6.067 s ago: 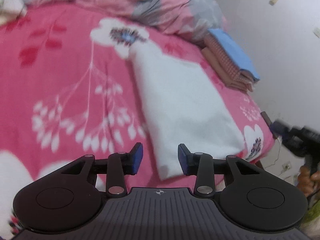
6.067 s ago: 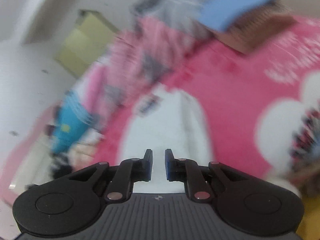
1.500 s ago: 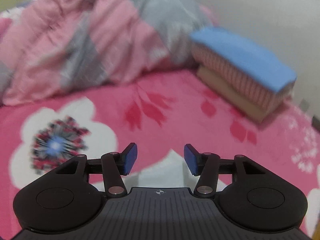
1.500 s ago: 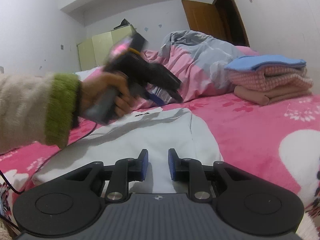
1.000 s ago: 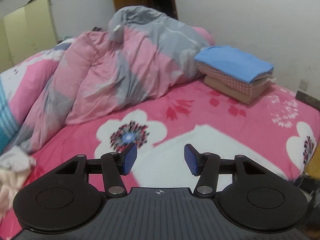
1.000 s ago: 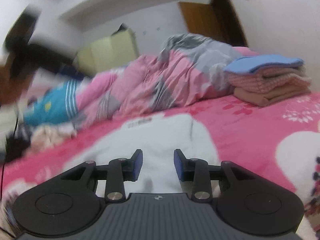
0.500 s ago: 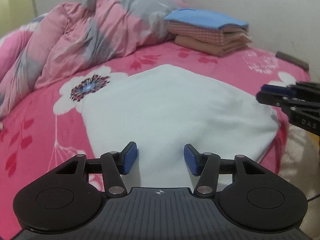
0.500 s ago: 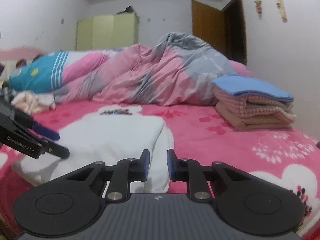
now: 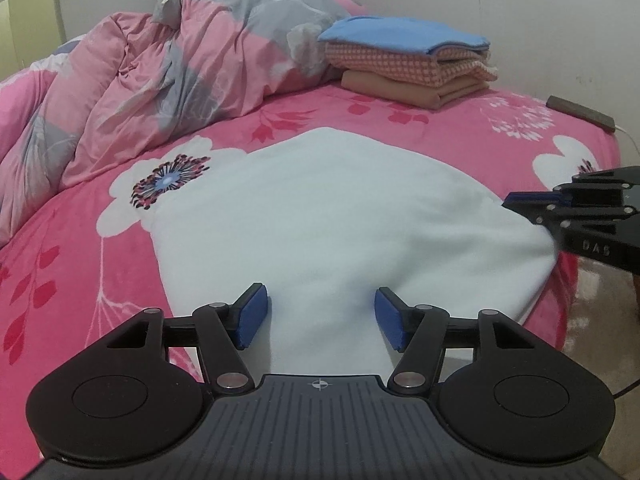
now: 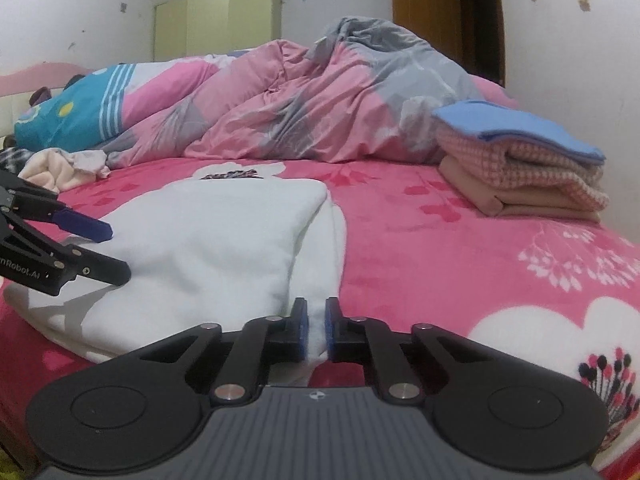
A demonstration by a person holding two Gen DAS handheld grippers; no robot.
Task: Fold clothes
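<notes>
The right claw (image 10: 316, 329) had just pinched the white cloth's (image 9: 340, 216) corner while the left claw (image 9: 320, 320) stayed open over it, ready for folding.

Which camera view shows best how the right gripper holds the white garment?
The right wrist view: the right gripper has its jaws closed on a near edge of the white garment. In the left wrist view this gripper appears only side-on at the garment's right edge, so its hold cannot be judged.

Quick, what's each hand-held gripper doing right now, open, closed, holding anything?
Left hand-held gripper: open, over the white garment, gripping nothing.
Right hand-held gripper: closed on the white garment's near edge.
</notes>
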